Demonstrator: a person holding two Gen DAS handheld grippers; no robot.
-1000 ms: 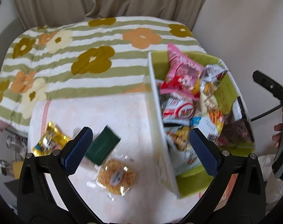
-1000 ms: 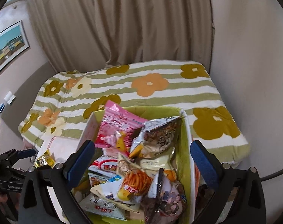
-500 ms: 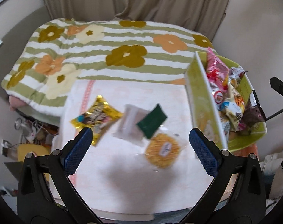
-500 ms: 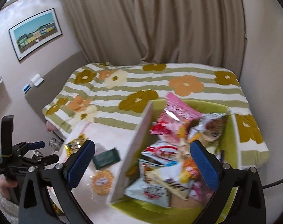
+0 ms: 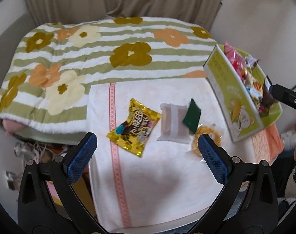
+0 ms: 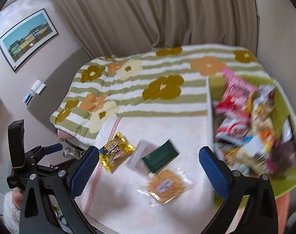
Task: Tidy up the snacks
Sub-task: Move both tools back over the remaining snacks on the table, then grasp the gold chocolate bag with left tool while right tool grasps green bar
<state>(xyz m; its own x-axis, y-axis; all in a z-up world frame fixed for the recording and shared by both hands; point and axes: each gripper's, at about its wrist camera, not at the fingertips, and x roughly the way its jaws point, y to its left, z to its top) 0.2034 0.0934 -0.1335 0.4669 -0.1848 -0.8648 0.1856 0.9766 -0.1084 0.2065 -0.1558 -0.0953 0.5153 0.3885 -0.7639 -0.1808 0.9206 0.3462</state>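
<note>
Left claw (image 5: pixel 147 151) spread wide and empty, poised above the near part of the towel-covered surface (image 5: pixel 157 185); right claw (image 6: pixel 148 164) likewise wide apart with nothing between its pads. Four loose snacks lie on the surface just ahead of the left claw: a gold foil packet (image 5: pixel 133 127) ahead and slightly left of centre; a pale translucent wrapper (image 5: pixel 172 124) to its right; a dark green sachet (image 5: pixel 192 115) lying partly over that wrapper; a clear-wrapped round golden cracker (image 5: pixel 207 139) close beside the right-hand pad. Far to the right stands the green snack box (image 5: pixel 233 99), already crowded with packets, its tall side wall facing the loose items.

Handling, as a judgement: all four are light, thin and flat, so they must be pinched at a raised edge or crimped seam rather than across the face; the foil and clear film are likely slippery and will crumple; the cracker is brittle, so grip its wrapper margin, not the disc. The green sachet, lying uppermost, offers the freest corner.
</note>
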